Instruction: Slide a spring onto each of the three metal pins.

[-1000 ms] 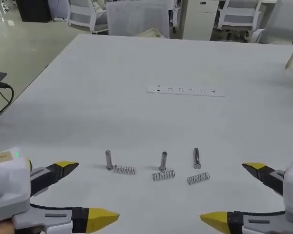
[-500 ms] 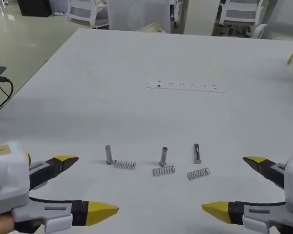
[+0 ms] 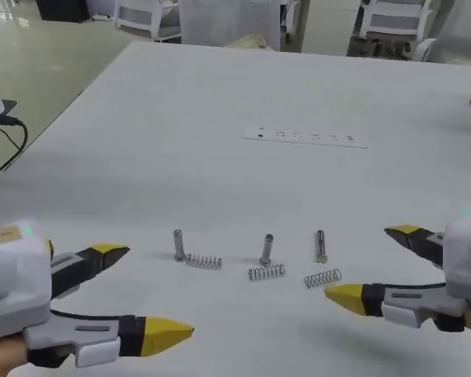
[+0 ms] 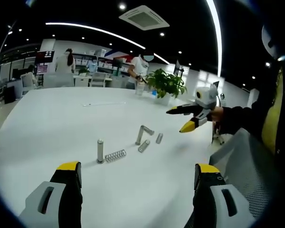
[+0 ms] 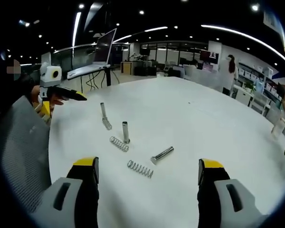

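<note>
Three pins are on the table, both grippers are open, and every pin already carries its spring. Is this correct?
No. The head view shows the springs lying on the table beside the pins, none on a pin. The rest holds.

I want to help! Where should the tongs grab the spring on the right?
I'd pinch the right spring across its middle coils, coming down from above with the right tongs. It lies flat on the table, both long sides bare, apart from the lying pin.
</note>
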